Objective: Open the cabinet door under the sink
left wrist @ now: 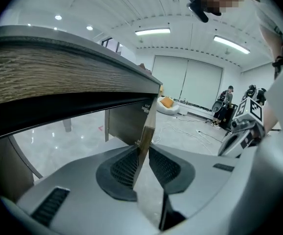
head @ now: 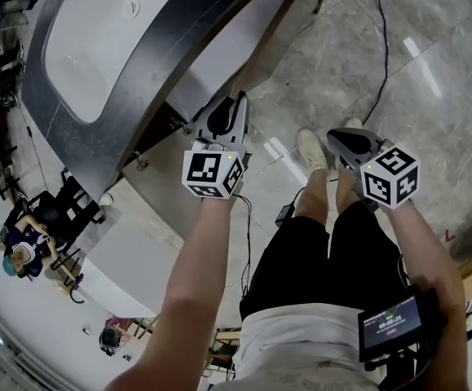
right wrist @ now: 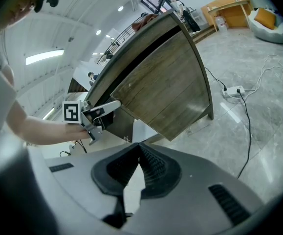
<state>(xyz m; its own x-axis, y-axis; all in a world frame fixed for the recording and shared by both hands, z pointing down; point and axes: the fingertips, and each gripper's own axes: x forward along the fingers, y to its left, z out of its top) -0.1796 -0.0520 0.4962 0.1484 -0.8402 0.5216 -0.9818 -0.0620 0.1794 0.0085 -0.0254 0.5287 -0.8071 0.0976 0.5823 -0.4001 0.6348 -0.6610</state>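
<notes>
The cabinet door hangs under the dark counter that holds the white sink. It stands slightly ajar. In the left gripper view its thin wooden free edge runs up between the two jaws to the underside of the counter. My left gripper is shut on that edge, and it reaches in under the counter. The right gripper view shows it at the cabinet front, beside the wood-grain side panel. My right gripper is shut on nothing and hangs over the floor.
My feet stand on the grey stone floor close to the cabinet. A black cable runs across the floor, and a power strip with a cord lies near the cabinet's corner. Seated people and equipment are off to the left.
</notes>
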